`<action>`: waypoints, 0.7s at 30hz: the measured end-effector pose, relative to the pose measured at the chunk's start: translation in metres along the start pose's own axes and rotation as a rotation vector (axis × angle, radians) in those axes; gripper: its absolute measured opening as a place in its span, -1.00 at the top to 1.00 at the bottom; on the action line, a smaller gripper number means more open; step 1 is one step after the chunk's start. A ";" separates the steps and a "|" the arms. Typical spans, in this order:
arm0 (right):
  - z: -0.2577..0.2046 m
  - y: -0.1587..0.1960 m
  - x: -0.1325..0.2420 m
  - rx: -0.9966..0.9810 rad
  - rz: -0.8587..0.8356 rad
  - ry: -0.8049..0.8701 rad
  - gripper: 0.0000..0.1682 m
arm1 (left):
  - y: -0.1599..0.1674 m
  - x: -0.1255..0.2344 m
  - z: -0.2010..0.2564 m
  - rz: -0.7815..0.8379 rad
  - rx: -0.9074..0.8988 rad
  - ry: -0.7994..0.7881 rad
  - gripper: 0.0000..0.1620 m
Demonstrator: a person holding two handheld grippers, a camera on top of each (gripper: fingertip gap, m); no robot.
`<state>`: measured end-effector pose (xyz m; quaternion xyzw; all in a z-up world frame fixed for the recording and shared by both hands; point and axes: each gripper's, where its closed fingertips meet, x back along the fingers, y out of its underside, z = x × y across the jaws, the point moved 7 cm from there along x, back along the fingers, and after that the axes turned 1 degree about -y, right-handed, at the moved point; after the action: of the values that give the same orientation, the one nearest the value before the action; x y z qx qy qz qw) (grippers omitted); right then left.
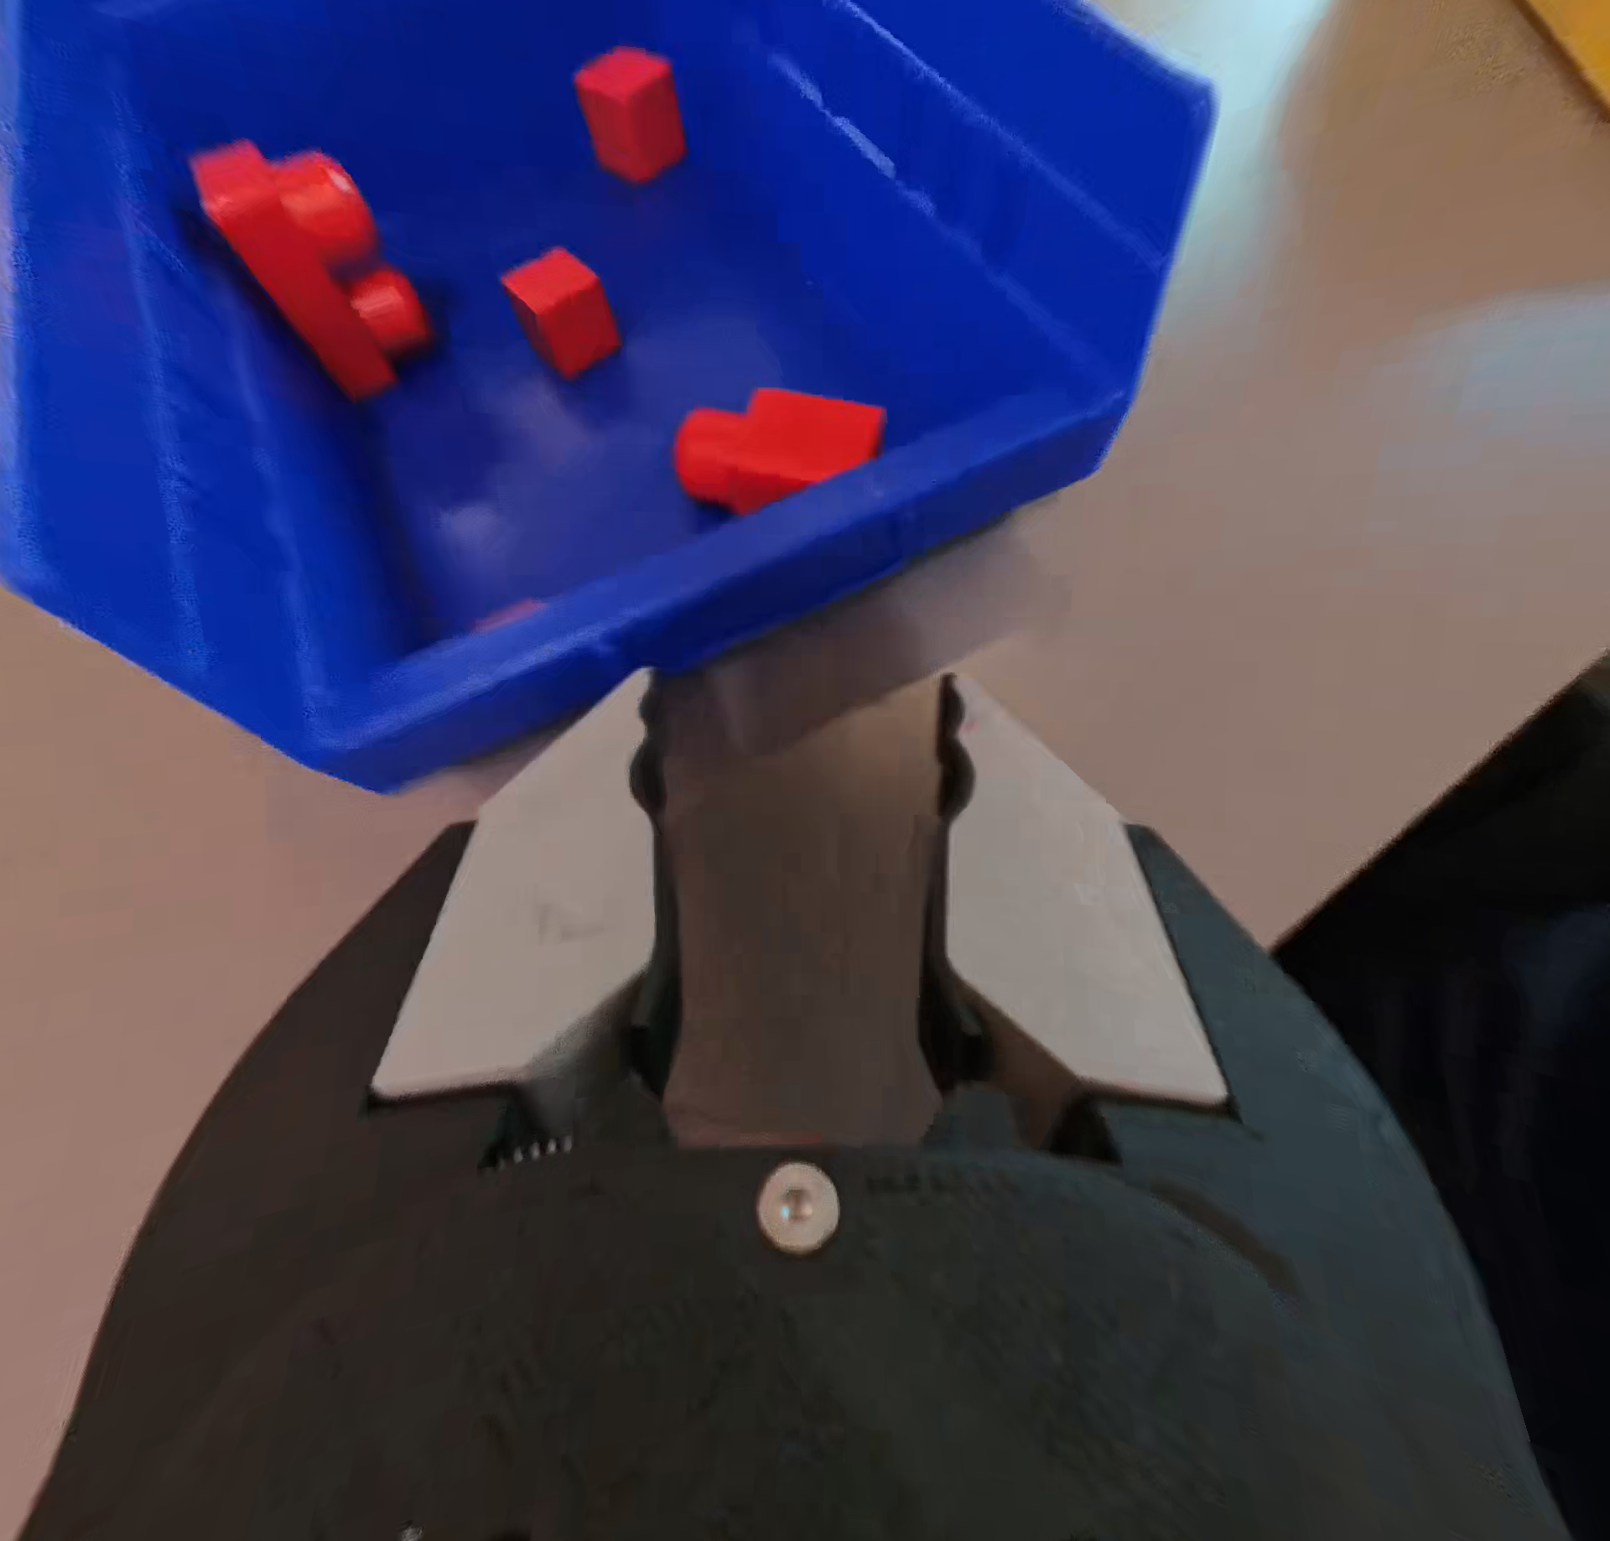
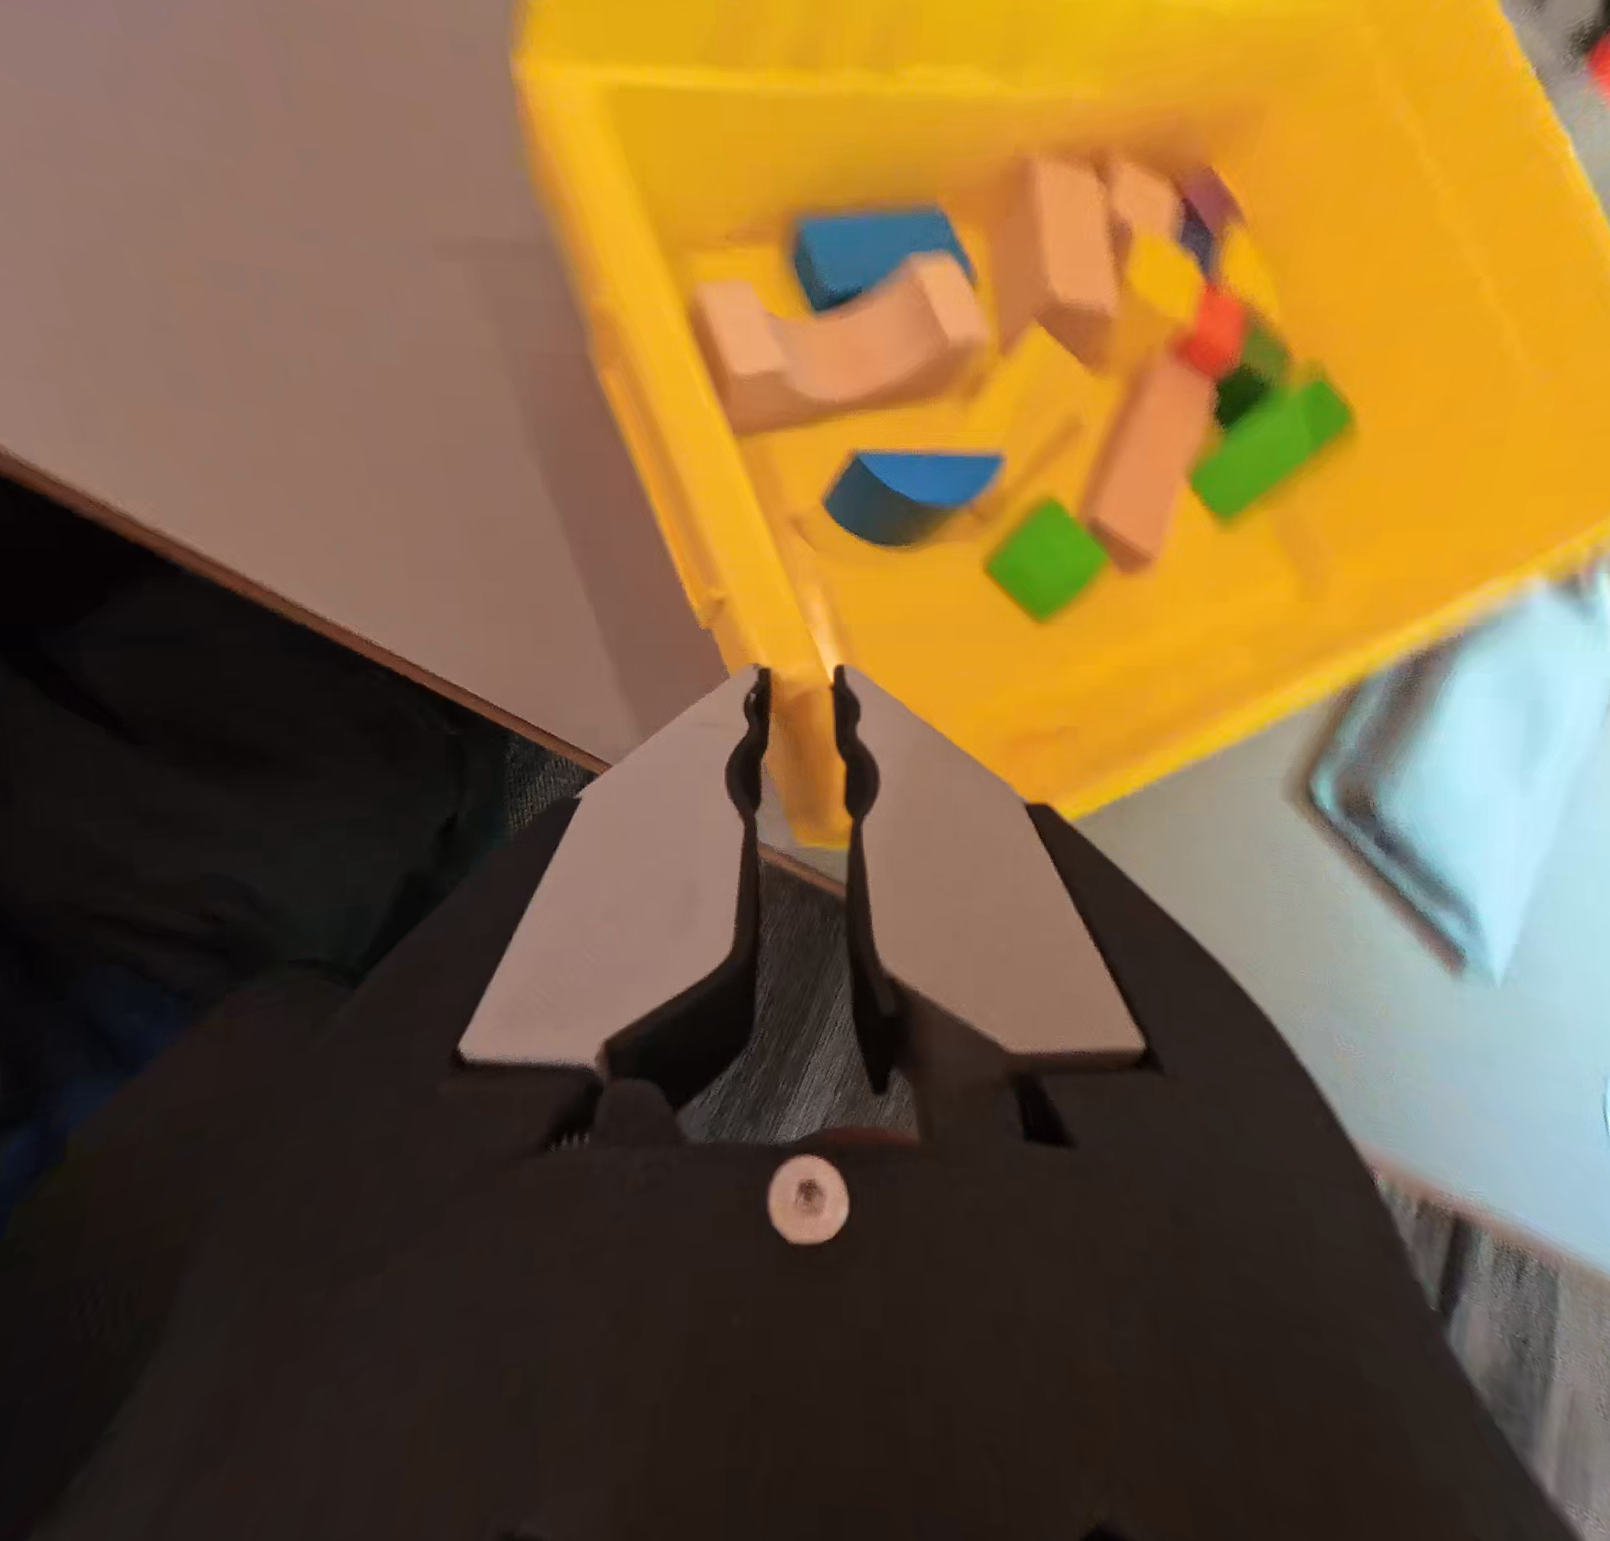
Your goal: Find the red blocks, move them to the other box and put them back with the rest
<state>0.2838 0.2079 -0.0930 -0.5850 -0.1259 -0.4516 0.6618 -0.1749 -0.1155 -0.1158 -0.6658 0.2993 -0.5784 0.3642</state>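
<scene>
The pale table [image 1: 1307, 497] carries both boxes, and its edge runs past dark clothing at the lower right of the left wrist view. The blue box [image 1: 218, 541] fills the upper left of that view, tilted in the frame, with its near rim just ahead of the left tongs [image 1: 797, 689]. Inside it lie the red blocks: a long flat one with two round pieces against it [image 1: 296, 262] near the left wall, a joined cluster [image 1: 775, 449] against the near rim, an upright cuboid [image 1: 632, 114] towards the far side, a smaller cuboid [image 1: 562, 310] in the middle, and a sliver of another [image 1: 510, 615] half hidden by the rim. The left tongs stand wide apart with nothing between them, only bare table.

The yellow box [image 2: 662, 384] sits at the table's edge in the right wrist view. It holds natural-wood blocks, among them an arch [image 2: 836, 349], two blue pieces [image 2: 906, 489], green blocks [image 2: 1045, 558], and a blurred heap at the far right where a small red-orange block [image 2: 1215, 328] shows. The right tongs [image 2: 800, 680] are narrow, set on either side of the box's near corner rim; whether they press it I cannot tell
</scene>
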 end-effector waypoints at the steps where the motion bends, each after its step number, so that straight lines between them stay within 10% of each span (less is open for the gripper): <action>1: 0.015 0.008 0.003 -0.062 -0.026 0.038 0.76 | 0.001 0.005 0.001 0.005 0.018 0.029 0.24; 11: -0.027 -0.058 -0.037 -0.236 0.249 -0.056 0.29 | -0.052 -0.042 0.036 0.128 -0.156 -0.240 0.15; 21: -0.026 -0.089 -0.087 -0.154 0.113 0.038 0.46 | -0.051 -0.063 0.015 0.097 -0.117 -0.281 0.95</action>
<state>0.1598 0.2322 -0.1023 -0.6317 -0.0448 -0.4329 0.6416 -0.1706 -0.0333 -0.1091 -0.7450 0.3104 -0.4429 0.3906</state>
